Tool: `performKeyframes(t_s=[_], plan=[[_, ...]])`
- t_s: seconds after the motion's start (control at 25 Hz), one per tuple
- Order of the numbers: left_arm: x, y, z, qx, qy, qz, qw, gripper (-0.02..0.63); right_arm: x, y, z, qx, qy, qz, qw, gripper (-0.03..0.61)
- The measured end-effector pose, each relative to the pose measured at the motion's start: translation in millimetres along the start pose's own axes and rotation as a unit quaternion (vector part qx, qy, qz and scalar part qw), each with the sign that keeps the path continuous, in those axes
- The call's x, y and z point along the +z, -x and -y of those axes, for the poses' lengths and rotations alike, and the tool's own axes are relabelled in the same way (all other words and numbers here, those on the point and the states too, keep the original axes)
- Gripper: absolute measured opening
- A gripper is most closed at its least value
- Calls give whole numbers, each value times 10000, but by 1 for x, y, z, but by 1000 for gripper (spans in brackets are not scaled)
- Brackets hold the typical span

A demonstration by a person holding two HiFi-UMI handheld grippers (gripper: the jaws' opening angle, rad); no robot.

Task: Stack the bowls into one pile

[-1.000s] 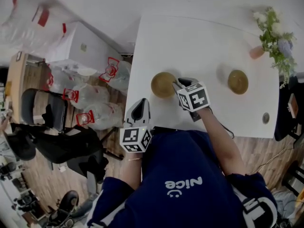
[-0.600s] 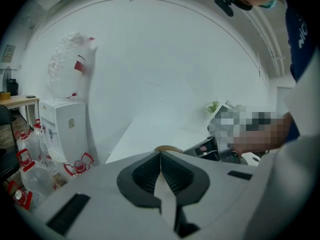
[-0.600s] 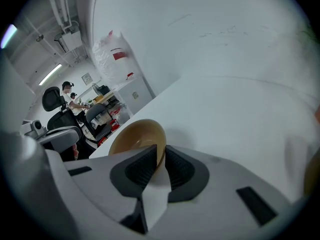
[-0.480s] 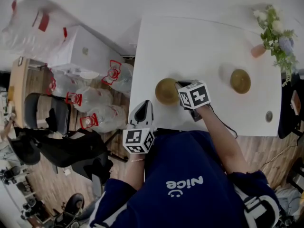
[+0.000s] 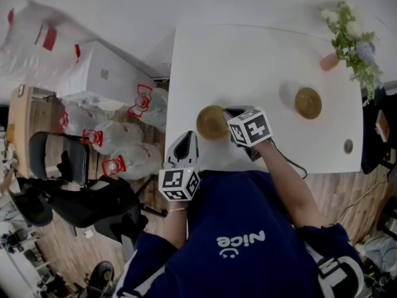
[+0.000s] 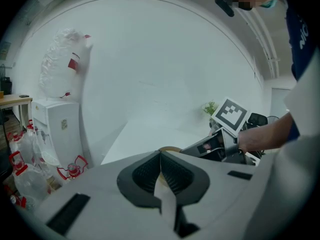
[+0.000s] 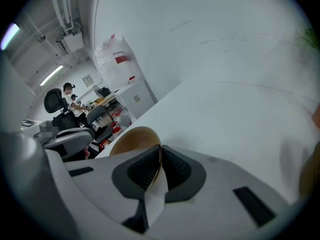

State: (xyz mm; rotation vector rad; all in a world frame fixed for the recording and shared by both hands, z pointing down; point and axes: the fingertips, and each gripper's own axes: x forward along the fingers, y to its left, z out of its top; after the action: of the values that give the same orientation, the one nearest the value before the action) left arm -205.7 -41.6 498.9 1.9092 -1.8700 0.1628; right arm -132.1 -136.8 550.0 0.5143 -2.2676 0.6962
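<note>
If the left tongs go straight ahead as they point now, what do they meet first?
Probably the brown bowl held by the right tongs, just beyond the shut left tongs; height is unclear, so they may pass it.

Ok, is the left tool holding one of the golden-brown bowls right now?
No, the left tool is shut on nothing; the right tool grips the round golden-brown bowl.

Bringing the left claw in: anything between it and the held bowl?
Nothing: head view shows only bare table between the left claw and the bowl in the right claw.
</note>
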Motion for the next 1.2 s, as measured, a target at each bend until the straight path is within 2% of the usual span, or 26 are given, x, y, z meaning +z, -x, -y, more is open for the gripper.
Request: performKeyframes(t_s=[0.24, 0.64, 0.92, 1.2], plan=[[10, -8, 13, -257, -34, 81, 9996, 18, 10, 24, 2, -53, -56, 276, 9996, 35], [25, -21, 41, -711, -212, 243, 9969, 18, 21, 81, 33, -569, -332, 851, 9942, 35], [23, -32, 55, -947, -208, 171, 9951, 18, 9, 122, 74, -1101, -821, 1131, 9841, 36], [19, -43, 75, -1196, -218, 127, 9925, 18, -13, 163, 115, -1579, -1369, 1349, 9686, 36]])
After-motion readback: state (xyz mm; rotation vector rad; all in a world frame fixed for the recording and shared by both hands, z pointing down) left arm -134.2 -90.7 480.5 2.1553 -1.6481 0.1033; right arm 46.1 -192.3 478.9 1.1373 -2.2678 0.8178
